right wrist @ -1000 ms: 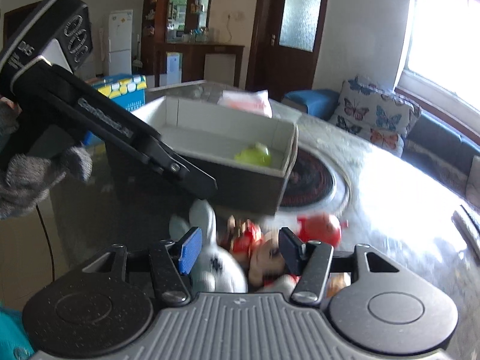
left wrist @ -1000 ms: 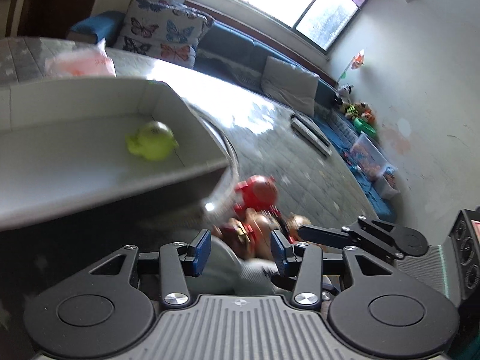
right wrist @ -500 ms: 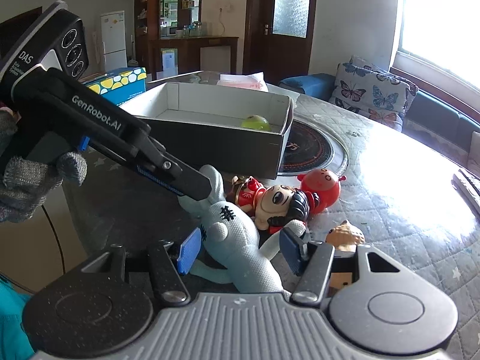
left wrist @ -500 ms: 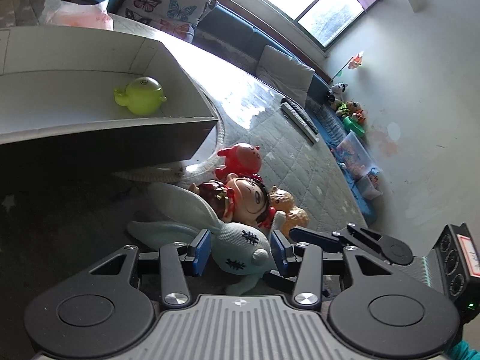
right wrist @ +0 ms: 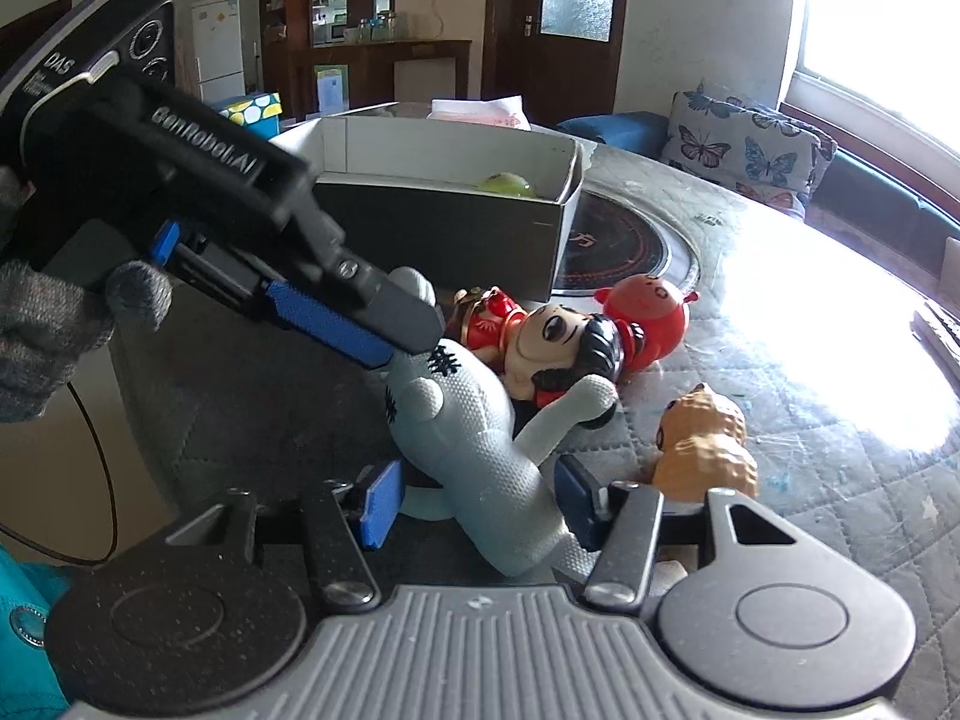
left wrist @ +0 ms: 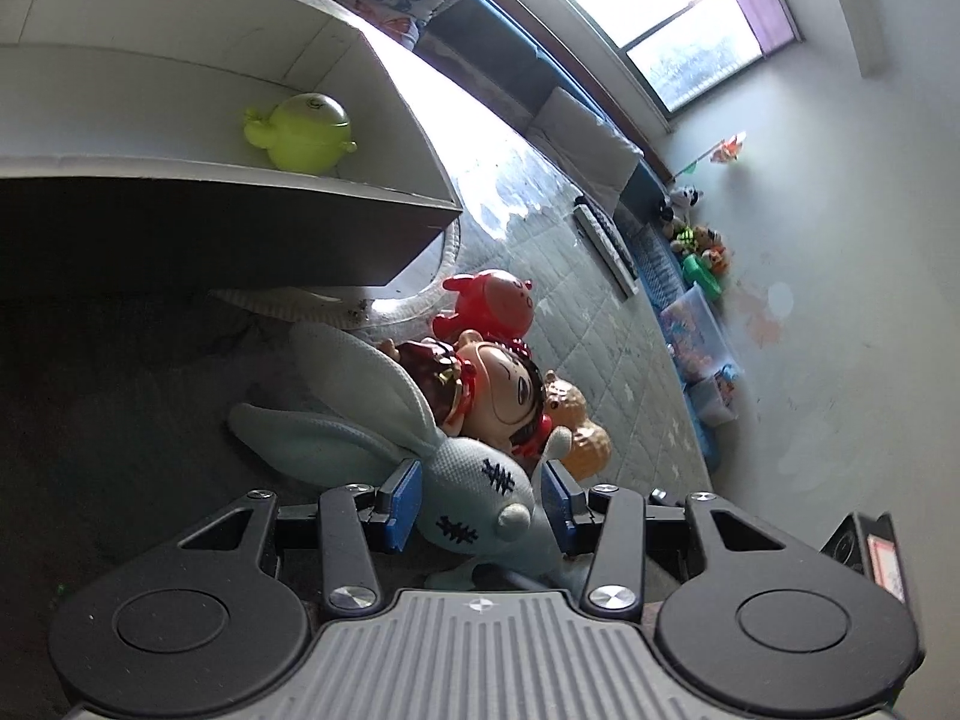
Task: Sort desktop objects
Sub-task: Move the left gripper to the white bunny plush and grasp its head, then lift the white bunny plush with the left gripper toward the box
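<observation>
Basically, the quilted table cover point(right wrist: 780, 420) is the biggest thing: grey, stitched in diamonds, soft enough that toys sit w/o rolling. On it stands the cardboard box point(right wrist: 444, 228), rectangular, pale inside, dark outside, open-topped; prob. the sorting bin, since a glossy lime-green round toy point(left wrist: 303, 132) lies inside already.

Next, the plush rabbit point(right wrist: 474, 438), pale blue-grey knit, limp long ears, stitched dark crosses, lies on its back just in front of the box, against the other toys. Both tools flank it, likely because it's long and floppy. Left gripper point(left wrist: 480, 501) has the head between its blue pads; pads look just clear of the knit, so not clamped yet. Right gripper point(right wrist: 477, 504) straddles the body lower down, jaws closing, pads also not pressing as far as I can see.

Smaller stuff, hard moulded plastic: cartoon doll point(right wrist: 552, 348) w/ big shiny head and red outfit, touching the rabbit's arm; round red pig-like figure point(right wrist: 648, 324) behind it, near the box corner; tan bumpy bear figurine point(right wrist: 702, 444), right of the rabbit.
</observation>
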`<control>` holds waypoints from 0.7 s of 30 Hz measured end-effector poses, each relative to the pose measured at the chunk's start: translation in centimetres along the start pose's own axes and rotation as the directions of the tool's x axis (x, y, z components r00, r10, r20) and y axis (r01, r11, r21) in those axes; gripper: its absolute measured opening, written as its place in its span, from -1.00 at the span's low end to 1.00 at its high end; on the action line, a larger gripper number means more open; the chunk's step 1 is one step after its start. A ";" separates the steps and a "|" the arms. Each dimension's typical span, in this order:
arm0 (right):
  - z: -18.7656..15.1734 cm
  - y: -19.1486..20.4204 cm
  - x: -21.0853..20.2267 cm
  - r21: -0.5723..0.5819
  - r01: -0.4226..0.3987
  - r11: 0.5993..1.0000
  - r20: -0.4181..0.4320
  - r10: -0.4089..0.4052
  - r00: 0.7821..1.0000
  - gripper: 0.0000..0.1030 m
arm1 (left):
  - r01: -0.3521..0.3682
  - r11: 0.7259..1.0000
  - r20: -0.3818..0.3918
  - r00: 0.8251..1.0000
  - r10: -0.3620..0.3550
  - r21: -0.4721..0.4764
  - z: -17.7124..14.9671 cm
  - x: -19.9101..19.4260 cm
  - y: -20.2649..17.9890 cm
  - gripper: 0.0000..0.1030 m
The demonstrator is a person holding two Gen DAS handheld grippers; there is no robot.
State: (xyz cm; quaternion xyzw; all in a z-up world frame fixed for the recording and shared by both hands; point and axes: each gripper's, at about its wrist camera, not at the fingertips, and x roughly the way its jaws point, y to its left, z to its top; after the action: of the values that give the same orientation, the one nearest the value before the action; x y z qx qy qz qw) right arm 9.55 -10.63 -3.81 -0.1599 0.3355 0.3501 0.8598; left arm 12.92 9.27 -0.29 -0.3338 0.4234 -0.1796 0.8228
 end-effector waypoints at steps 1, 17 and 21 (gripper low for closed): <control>0.0 0.1 0.1 0.000 -0.006 1.000 -0.001 0.006 1.000 -0.02 | 0.001 1.000 0.002 1.000 -0.001 -0.008 0.1 0.1 0.1 -0.10; 0.2 1.7 -0.1 -0.027 -0.042 0.999 -0.002 0.042 0.999 -0.41 | -0.024 1.000 -0.009 1.000 0.024 0.000 -0.2 0.6 0.7 -0.27; 0.8 2.2 -0.9 -0.038 -0.047 0.998 0.022 0.048 0.999 -0.41 | -0.019 1.000 0.019 1.000 0.019 0.022 -0.1 -0.7 0.0 -0.28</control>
State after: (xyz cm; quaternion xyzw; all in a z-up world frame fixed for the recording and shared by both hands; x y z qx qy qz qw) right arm 7.87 -9.19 -2.70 -0.1639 0.3227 0.3782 0.8520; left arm 12.45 9.65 0.08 -0.3224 0.4169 -0.1732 0.8320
